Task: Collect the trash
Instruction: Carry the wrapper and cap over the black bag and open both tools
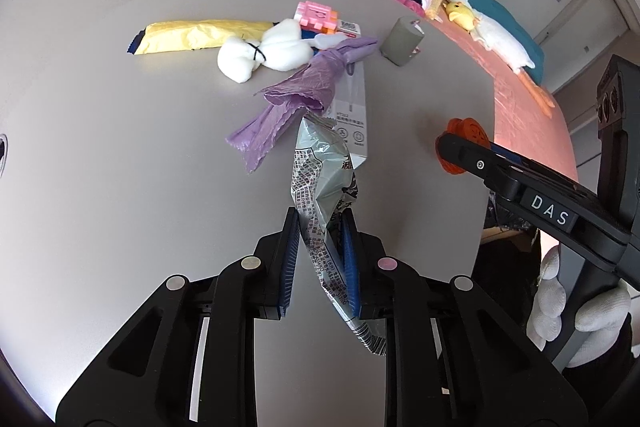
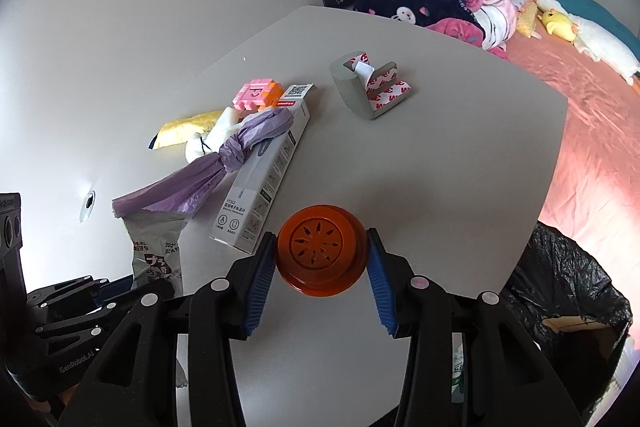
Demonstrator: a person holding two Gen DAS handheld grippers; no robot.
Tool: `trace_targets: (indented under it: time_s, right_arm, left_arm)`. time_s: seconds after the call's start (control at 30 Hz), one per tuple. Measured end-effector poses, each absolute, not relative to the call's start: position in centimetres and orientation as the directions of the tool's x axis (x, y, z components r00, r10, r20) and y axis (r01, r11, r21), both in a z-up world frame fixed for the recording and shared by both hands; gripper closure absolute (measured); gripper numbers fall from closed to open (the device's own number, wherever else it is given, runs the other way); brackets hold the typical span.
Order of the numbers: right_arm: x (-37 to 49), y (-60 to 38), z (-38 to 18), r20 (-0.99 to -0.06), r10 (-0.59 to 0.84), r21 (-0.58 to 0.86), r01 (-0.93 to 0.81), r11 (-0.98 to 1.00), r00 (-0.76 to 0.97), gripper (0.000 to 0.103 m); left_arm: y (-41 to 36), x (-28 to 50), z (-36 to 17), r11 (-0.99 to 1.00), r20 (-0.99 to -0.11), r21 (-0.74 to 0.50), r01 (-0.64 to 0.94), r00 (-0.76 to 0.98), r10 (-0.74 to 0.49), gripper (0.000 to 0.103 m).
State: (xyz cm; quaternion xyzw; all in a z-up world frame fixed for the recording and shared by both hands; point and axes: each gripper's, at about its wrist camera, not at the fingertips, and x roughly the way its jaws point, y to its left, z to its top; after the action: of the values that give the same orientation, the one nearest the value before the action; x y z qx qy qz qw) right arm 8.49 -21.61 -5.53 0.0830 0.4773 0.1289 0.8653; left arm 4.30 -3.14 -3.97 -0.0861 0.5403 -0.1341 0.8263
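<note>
A: Crinkled silver-green foil snack wrapper (image 1: 320,195), lower centre: left gripper (image 1: 320,267) jaws narrow, pinching it clear of the grey counter (image 1: 120,147).

B: Orange round plastic lid (image 2: 322,251) clamped crosswise in right gripper (image 2: 322,279); black-lined bin (image 2: 568,291) lower right, likely destination.

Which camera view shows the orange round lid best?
The right wrist view: the orange lid sits whole between the right gripper fingers. In the left wrist view that gripper hides most of it.

Bare grey table (image 2: 440,187) right of white box (image 2: 268,183), purple bag (image 1: 304,87) clutter left
</note>
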Motion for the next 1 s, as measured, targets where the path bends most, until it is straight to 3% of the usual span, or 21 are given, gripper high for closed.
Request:
trace_targets:
  time_s: [1.0]
  right_arm:
    - [1.2, -32.1, -0.4, -0.734, 0.203, 0.276, 0.012, 0.961, 0.648, 0.056]
  left_arm:
    - [-15.0, 3.4, -0.3, 0.885, -0.836, -0.27, 0.379, 0.363, -0.411, 0.082]
